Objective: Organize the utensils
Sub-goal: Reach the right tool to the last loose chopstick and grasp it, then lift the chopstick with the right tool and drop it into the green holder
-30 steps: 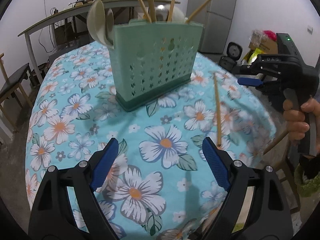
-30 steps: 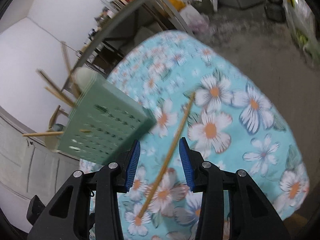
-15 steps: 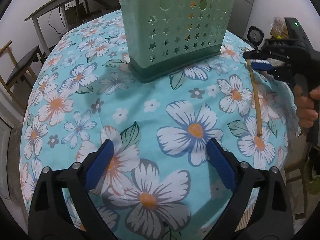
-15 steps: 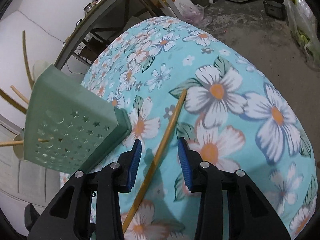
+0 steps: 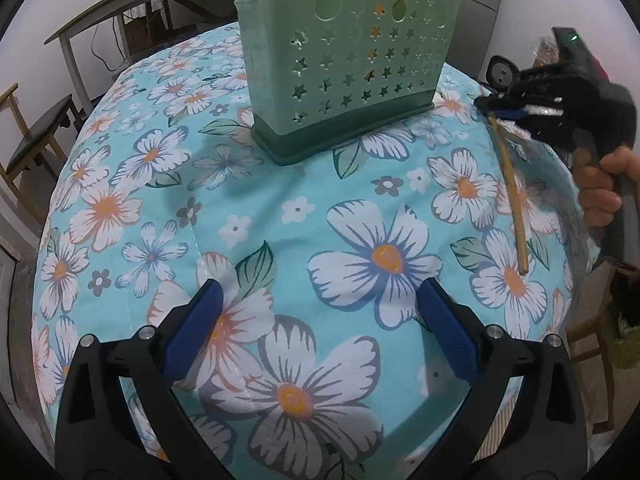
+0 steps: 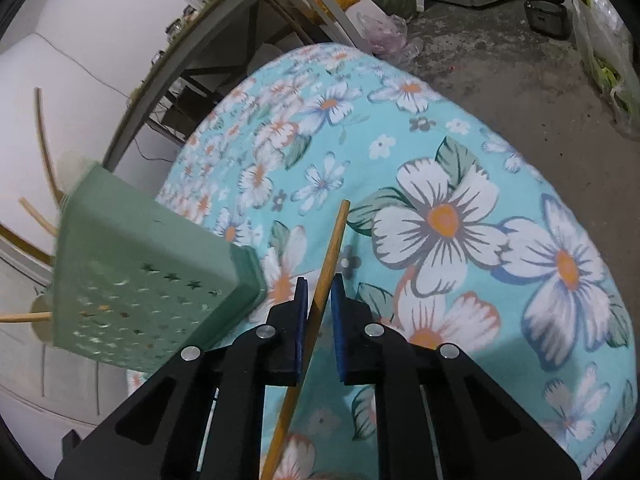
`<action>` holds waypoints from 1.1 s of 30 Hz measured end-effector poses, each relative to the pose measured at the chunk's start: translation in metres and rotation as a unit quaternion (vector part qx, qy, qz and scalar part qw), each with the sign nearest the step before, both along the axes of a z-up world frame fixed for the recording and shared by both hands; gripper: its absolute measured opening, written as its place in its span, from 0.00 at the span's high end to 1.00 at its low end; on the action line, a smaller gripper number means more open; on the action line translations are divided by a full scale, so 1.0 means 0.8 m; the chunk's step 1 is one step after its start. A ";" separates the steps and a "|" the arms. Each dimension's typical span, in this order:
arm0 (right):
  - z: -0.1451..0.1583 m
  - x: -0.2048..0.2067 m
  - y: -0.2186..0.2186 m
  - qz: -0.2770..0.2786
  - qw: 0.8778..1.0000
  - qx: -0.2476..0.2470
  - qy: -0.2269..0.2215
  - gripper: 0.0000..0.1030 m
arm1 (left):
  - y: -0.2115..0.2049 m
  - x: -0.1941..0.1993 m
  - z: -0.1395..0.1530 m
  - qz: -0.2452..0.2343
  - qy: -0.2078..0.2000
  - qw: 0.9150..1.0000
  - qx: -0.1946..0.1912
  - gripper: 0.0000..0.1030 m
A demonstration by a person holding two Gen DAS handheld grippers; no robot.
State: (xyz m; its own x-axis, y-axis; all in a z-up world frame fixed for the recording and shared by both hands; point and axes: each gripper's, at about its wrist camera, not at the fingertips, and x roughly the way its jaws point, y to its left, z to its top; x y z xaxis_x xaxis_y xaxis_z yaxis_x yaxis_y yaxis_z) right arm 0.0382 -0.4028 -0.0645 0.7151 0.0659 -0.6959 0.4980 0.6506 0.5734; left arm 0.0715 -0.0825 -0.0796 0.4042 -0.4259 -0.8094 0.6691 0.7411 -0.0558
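Observation:
A single wooden chopstick (image 6: 332, 248) lies on the flowered tablecloth (image 5: 280, 184), right of the green perforated utensil holder (image 5: 352, 60). My right gripper (image 6: 320, 280) straddles the chopstick's near part and its jaws are closing; slim gaps still show beside the stick. In the left wrist view the same chopstick (image 5: 512, 192) runs from the right gripper (image 5: 494, 110) toward me, with a hand (image 5: 600, 192) on the handle. My left gripper (image 5: 320, 288) hangs wide open over the cloth with nothing between its fingers. Several chopsticks and a pale ladle stand in the holder (image 6: 152, 264).
The round table's edge drops off just right of the chopstick. A wooden chair (image 5: 36, 136) stands at the left and a grey side table (image 5: 120, 12) behind. A rice cooker (image 6: 548, 16) and bags sit on the concrete floor.
My right gripper slid forward along the chopstick and its jaws narrowed around it. My left gripper sank toward the cloth, tilted down and spread a little wider.

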 end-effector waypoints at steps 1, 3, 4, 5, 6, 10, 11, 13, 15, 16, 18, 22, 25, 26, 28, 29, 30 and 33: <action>0.008 -0.005 0.001 0.000 1.000 -0.003 -0.007 0.89 | 0.000 0.000 0.000 -0.001 0.001 1.000 0.000 0.08; 0.024 -0.016 0.003 0.000 1.000 -0.010 -0.023 0.90 | 0.001 0.001 0.001 -0.001 0.004 1.000 -0.001 0.08; 0.034 -0.022 0.005 0.000 0.999 -0.016 -0.031 0.90 | 0.001 0.001 0.000 -0.001 0.004 1.000 -0.001 0.08; 0.049 -0.030 0.008 0.000 0.999 -0.025 -0.042 0.91 | 0.000 0.001 0.000 -0.001 0.004 1.000 0.000 0.08; 0.060 -0.036 0.010 0.001 0.998 -0.032 -0.050 0.91 | 0.000 0.002 0.000 -0.001 0.003 1.000 0.001 0.08; 0.116 -0.061 0.022 0.007 0.993 -0.070 -0.091 0.93 | 0.000 0.002 0.001 -0.001 0.005 1.000 0.000 0.08; 0.133 -0.068 0.027 0.010 0.991 -0.083 -0.103 0.93 | 0.000 0.001 0.001 -0.001 0.005 1.000 0.000 0.08; 0.164 -0.080 0.035 0.014 0.986 -0.110 -0.123 0.93 | 0.001 0.002 0.001 -0.001 0.007 1.000 -0.003 0.08; 0.197 -0.088 0.043 0.020 0.980 -0.132 -0.145 0.93 | 0.002 0.002 0.001 0.000 0.008 1.000 -0.006 0.08; 0.213 -0.091 0.048 0.023 0.977 -0.142 -0.157 0.93 | 0.003 0.002 0.001 0.001 0.009 1.000 -0.008 0.08; 0.248 -0.098 0.058 0.029 0.969 -0.167 -0.180 0.93 | 0.004 0.001 0.001 0.001 0.010 1.000 -0.011 0.08; 0.312 -0.100 0.079 0.046 0.952 -0.199 -0.228 0.93 | 0.006 0.000 0.001 -0.006 0.007 1.000 -0.018 0.08; 0.352 -0.091 0.091 0.058 0.940 -0.216 -0.255 0.93 | 0.007 -0.002 0.001 -0.013 0.003 1.000 -0.019 0.08; 0.365 -0.084 0.096 0.063 0.936 -0.224 -0.264 0.93 | 0.007 -0.003 0.001 -0.014 0.001 1.000 -0.020 0.08; 0.385 -0.072 0.106 0.071 0.929 -0.234 -0.277 0.93 | 0.009 -0.003 0.001 -0.016 0.000 1.000 -0.023 0.08; 0.394 -0.063 0.112 0.075 0.924 -0.243 -0.284 0.93 | 0.010 -0.003 0.000 -0.017 0.000 1.000 -0.025 0.08; 0.401 -0.054 0.118 0.080 0.920 -0.249 -0.291 0.93 | 0.011 -0.002 0.001 -0.018 0.000 0.999 -0.027 0.08; 0.415 -0.023 0.134 0.096 0.912 -0.258 -0.303 0.93 | 0.015 -0.002 0.001 -0.020 0.003 0.999 -0.037 0.08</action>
State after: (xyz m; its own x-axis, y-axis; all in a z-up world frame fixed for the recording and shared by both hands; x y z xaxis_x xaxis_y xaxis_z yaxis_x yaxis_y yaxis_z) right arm 0.0200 -0.2959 0.2673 0.9886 0.0063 -0.1507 0.0394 0.9537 0.2981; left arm 0.0698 -0.0704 -0.0787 0.3809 -0.5007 -0.7773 0.6979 0.7071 -0.1136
